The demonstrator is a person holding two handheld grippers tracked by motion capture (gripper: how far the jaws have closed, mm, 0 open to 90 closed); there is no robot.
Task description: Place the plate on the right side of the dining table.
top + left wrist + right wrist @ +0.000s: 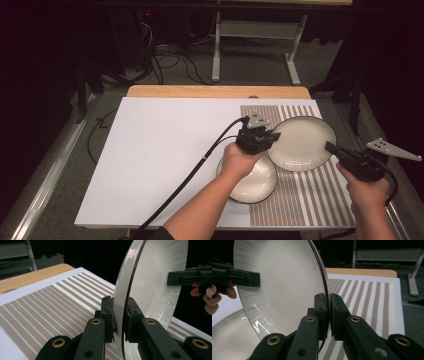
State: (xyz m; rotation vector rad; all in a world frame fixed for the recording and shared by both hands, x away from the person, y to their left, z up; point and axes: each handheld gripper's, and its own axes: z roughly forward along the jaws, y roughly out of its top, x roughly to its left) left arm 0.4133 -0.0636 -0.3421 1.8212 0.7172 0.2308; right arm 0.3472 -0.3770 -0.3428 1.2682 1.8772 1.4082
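A white plate with a dark rim (302,142) is held between both grippers, above the striped placemat (310,197). My left gripper (273,136) is shut on its left rim, and my right gripper (330,147) is shut on its right rim. In the left gripper view the jaws (120,317) pinch the plate's (155,290) edge, and the right gripper (181,277) holds the far side. In the right gripper view the jaws (328,312) clamp the plate (284,285), with the left gripper (244,278) opposite. A second white plate (257,182) lies on the mat below the left hand.
The placemat lies on the right part of a white board (160,155) over a wooden table (215,91). The second plate (229,340) lies under the held one. Beyond the table are cables and a desk frame (255,45) on the floor.
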